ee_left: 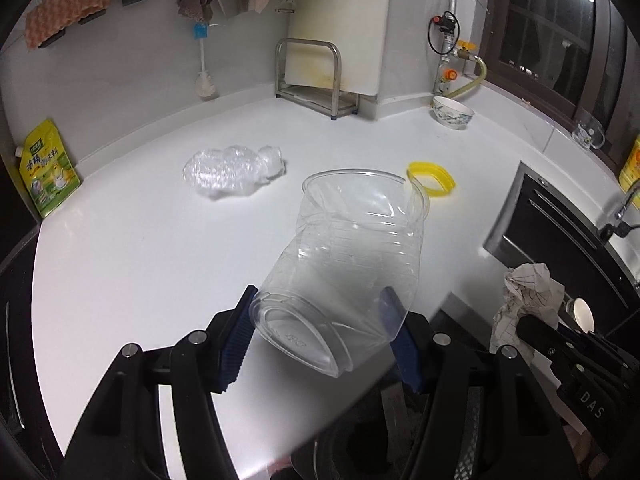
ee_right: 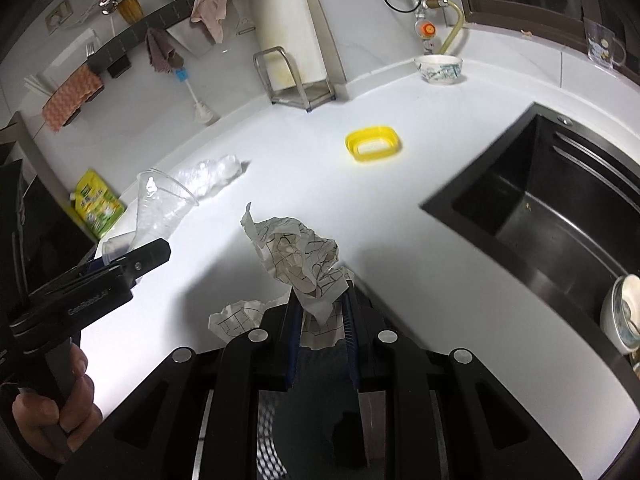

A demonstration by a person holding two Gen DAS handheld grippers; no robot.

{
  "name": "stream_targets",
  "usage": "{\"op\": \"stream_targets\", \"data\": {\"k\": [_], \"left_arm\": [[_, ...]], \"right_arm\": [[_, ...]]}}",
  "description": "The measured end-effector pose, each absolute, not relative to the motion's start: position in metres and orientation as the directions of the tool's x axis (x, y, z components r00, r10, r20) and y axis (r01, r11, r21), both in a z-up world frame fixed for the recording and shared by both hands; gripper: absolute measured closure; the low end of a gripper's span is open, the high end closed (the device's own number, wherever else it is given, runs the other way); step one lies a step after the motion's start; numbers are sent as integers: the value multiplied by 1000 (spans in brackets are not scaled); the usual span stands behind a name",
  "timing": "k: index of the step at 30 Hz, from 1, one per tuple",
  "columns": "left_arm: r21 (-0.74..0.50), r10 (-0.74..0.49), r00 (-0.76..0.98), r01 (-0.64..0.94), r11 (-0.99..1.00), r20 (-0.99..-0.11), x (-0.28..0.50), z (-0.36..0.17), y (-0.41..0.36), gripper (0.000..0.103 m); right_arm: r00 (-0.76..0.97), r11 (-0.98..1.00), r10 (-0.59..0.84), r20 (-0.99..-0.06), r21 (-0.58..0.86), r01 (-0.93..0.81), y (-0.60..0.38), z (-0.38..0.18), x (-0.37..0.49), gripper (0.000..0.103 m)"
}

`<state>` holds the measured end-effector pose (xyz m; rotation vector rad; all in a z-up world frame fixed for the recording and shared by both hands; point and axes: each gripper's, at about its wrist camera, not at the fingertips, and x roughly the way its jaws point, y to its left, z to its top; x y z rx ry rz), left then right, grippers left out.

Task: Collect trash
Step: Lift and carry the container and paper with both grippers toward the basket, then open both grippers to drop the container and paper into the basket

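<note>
Left gripper [ee_left: 324, 336]: we have it clamped across the base end of the clear plastic cup [ee_left: 352, 256], which is lifted off the desk [ee_left: 140, 240], mouth tilted up and away.
Right gripper [ee_right: 320, 320]: nearly together, pinching the crumpled paper [ee_right: 298, 254] by its lower edge, clear of the desk.
Step in hand, as we judge it: carrying both pieces to wherever the trash goes; no bin is clearly visible.
Cup hold: the wall is thin and already creased, so we should squeeze no harder and keep it from swinging.
Paper hold: only a corner is caught; we should move smoothly so it does not slip out.
Left on the desk: the crushed plastic wrap [ee_left: 232, 172] and, well apart from it, the yellow lid [ee_left: 432, 178].
Hazard: the sink [ee_right: 540, 208] lies near the right gripper; we steer clear of it.
</note>
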<state>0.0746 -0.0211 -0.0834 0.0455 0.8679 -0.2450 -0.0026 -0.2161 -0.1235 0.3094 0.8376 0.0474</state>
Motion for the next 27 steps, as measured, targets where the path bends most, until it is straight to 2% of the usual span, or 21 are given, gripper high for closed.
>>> {"op": "stream_targets", "data": {"k": [14, 27], "left_arm": [[-64, -218, 546, 287, 956, -809, -13, -116, -63, 43], [-32, -173, 477, 289, 957, -862, -35, -153, -82, 42]], "right_arm": [[599, 956, 191, -777, 286, 66, -241, -151, -68, 84], [511, 954, 216, -832, 292, 72, -250, -189, -90, 83]]}}
